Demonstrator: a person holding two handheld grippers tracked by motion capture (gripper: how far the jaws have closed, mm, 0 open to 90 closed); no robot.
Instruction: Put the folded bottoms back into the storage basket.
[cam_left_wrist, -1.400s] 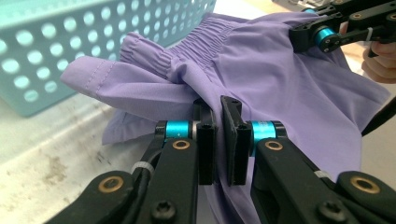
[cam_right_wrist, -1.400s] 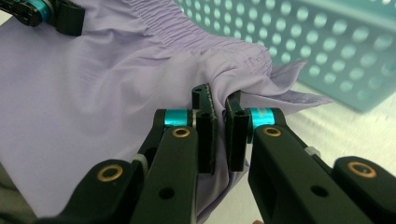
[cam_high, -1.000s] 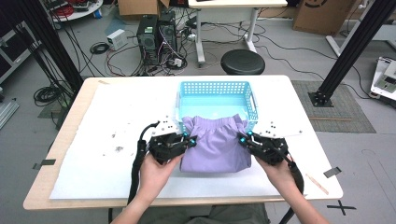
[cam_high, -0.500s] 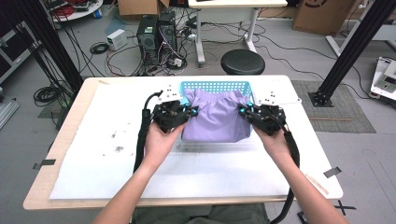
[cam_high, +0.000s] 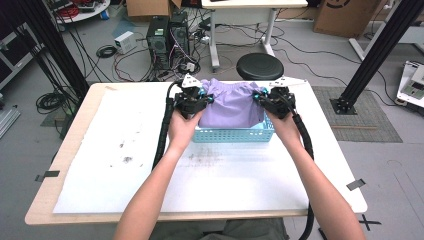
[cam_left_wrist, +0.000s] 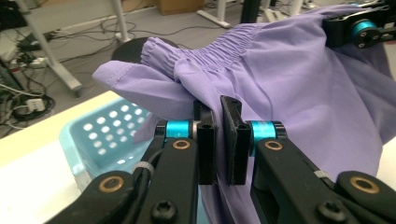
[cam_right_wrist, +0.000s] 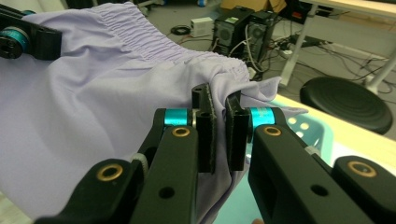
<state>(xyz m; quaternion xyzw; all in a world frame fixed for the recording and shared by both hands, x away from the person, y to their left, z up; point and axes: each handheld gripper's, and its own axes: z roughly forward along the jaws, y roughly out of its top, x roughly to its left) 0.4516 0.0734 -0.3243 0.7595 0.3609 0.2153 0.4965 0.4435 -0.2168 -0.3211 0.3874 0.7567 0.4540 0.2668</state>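
A purple cloth garment (cam_high: 232, 102) with a gathered elastic band hangs stretched between my two grippers, above a light blue perforated basket (cam_high: 235, 134) at the far middle of the table. My left gripper (cam_high: 206, 96) is shut on the garment's left corner (cam_left_wrist: 187, 91). My right gripper (cam_high: 259, 96) is shut on the right corner (cam_right_wrist: 233, 77). In the left gripper view the jaws pinch the fabric at my left gripper (cam_left_wrist: 218, 105), with the basket (cam_left_wrist: 100, 135) below. In the right gripper view fabric fills the narrow gap at my right gripper (cam_right_wrist: 218, 100).
A white sheet (cam_high: 150, 165) covers most of the wooden table (cam_high: 65, 150). Beyond the far edge stand a black round stool (cam_high: 259, 66), computer towers (cam_high: 167, 35) and cables on the floor. Black frame posts (cam_high: 385, 45) rise at the right.
Both grippers have carried the purple garment away from me, from the table in front of the basket to above the basket, lifting it slightly. Both jaws stayed shut on it.
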